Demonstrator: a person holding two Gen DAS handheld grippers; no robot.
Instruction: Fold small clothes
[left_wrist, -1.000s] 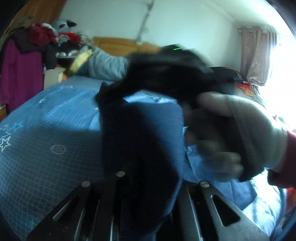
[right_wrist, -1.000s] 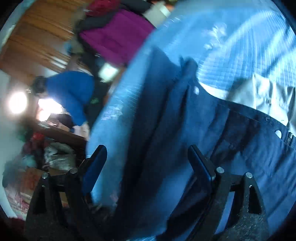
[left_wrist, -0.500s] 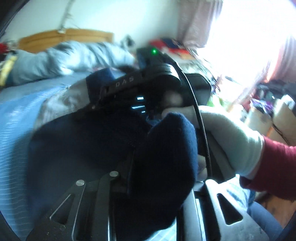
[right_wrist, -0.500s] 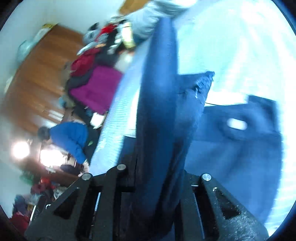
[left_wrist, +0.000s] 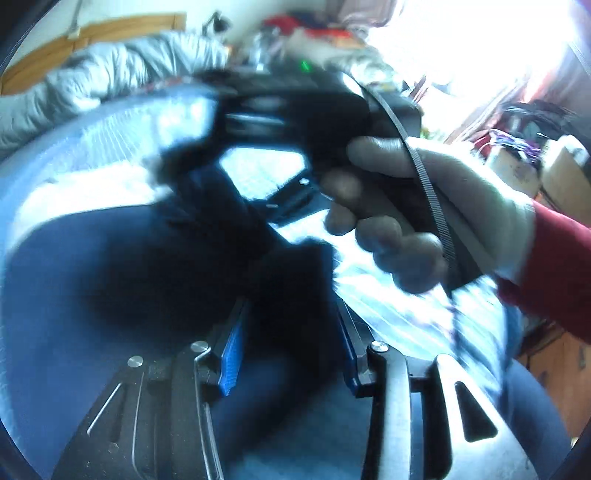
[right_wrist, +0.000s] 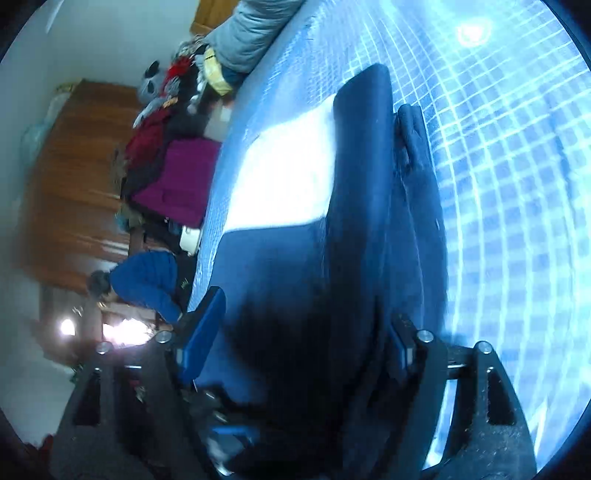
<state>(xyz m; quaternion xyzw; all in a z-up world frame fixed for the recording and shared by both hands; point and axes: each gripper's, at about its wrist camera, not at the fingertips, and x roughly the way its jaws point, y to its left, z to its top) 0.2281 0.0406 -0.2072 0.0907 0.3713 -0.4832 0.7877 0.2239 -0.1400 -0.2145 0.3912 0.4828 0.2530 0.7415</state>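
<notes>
Half a second ago both tools were clamped on the navy garment, the cloth pinched between closed fingers. Now both stand apart: the left tool shows its blue pads spread with dark cloth bunched loosely between them, and the right tool is wide, its pads clear of the fabric on either side. Judged from this, the fold has just been laid down and let go.

The garment lies on the bed, draped partly over a pale garment beneath it. A long fold ridge runs away from the right tool toward the head of the bed, with a narrower strip lying just beside it on the checked sheet.

In the left view the person's gloved hand grips the right tool's handle just above the cloth; motion blur hides the fine detail.

Edges and room: open checked sheet spreads on the far side of the ridge. The near-side bed edge sits close to the pale garment, with piled clothes and another person in a blue jacket beyond it. A grey duvet crowds the head end.
</notes>
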